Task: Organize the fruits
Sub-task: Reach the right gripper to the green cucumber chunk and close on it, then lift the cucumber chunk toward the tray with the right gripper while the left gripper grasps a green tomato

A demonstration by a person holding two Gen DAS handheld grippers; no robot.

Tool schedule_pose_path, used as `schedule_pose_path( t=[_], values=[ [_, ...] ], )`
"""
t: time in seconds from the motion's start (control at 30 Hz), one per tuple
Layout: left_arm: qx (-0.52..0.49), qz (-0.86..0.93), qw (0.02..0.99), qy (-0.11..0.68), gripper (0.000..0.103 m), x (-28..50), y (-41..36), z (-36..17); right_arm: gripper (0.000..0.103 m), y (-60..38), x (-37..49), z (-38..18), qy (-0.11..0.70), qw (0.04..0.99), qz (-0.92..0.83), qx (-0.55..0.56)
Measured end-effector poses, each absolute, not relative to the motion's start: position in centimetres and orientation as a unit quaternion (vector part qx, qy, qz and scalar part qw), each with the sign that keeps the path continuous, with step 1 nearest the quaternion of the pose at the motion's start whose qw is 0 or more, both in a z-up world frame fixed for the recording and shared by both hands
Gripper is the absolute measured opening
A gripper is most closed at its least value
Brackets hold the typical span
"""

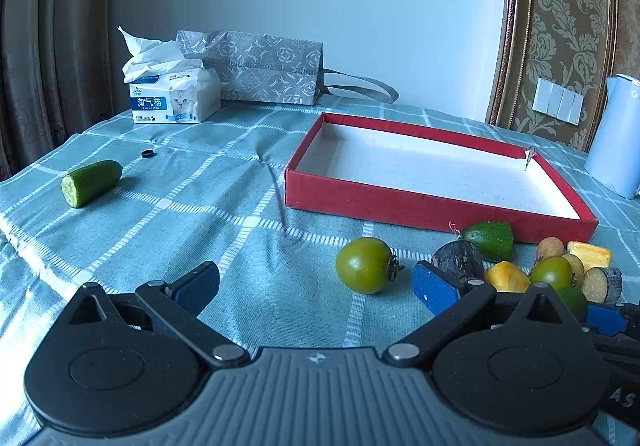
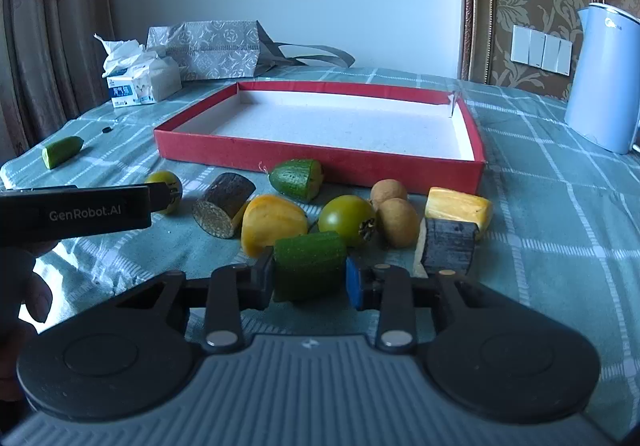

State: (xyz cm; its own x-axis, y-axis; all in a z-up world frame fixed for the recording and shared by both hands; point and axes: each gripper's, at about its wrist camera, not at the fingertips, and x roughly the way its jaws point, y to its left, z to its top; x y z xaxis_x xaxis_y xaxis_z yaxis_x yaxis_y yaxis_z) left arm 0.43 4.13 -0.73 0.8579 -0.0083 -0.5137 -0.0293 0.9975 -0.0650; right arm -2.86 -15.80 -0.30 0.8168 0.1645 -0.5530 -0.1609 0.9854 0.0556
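Note:
A red box (image 2: pixel 320 161) with a white floor lies open on the checked cloth; it also shows in the left wrist view (image 1: pixel 400 201). In front of it lie green tomatoes (image 2: pixel 346 217), yellow fruit chunks (image 2: pixel 272 224), brown longans (image 2: pixel 396 221), dark sugarcane pieces (image 2: pixel 224 205) and a cucumber end (image 2: pixel 298 177). My right gripper (image 2: pixel 310 278) is shut on a green cucumber piece (image 2: pixel 310 262) at table level. My left gripper (image 1: pixel 316 288) is open and empty, with a green tomato (image 1: pixel 364 264) just beyond its fingers.
Another cucumber piece (image 1: pixel 92 181) lies alone at the far left. A tissue pack (image 1: pixel 172 97) and a grey bag (image 1: pixel 260 65) stand at the back. A pale blue kettle (image 2: pixel 600 77) stands at the right. A small black ring (image 1: pixel 147 153) lies on the cloth.

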Motion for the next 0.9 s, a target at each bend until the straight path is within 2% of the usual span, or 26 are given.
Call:
schedule_pose_path(
  t=[0.67, 0.9],
  values=[
    [0.028, -0.002, 0.968, 0.249, 0.103, 1.3, 3.5, -0.4, 0.033, -18.8, -4.7, 0.7, 0.240, 0.960, 0.120, 0.083],
    [0.022, -0.016, 0.957, 0.289, 0.103, 3.6, 2.8, -1.2, 0.033, -19.2, -4.9, 0.9, 0.230, 0.959, 0.131, 0.100]
  ],
)
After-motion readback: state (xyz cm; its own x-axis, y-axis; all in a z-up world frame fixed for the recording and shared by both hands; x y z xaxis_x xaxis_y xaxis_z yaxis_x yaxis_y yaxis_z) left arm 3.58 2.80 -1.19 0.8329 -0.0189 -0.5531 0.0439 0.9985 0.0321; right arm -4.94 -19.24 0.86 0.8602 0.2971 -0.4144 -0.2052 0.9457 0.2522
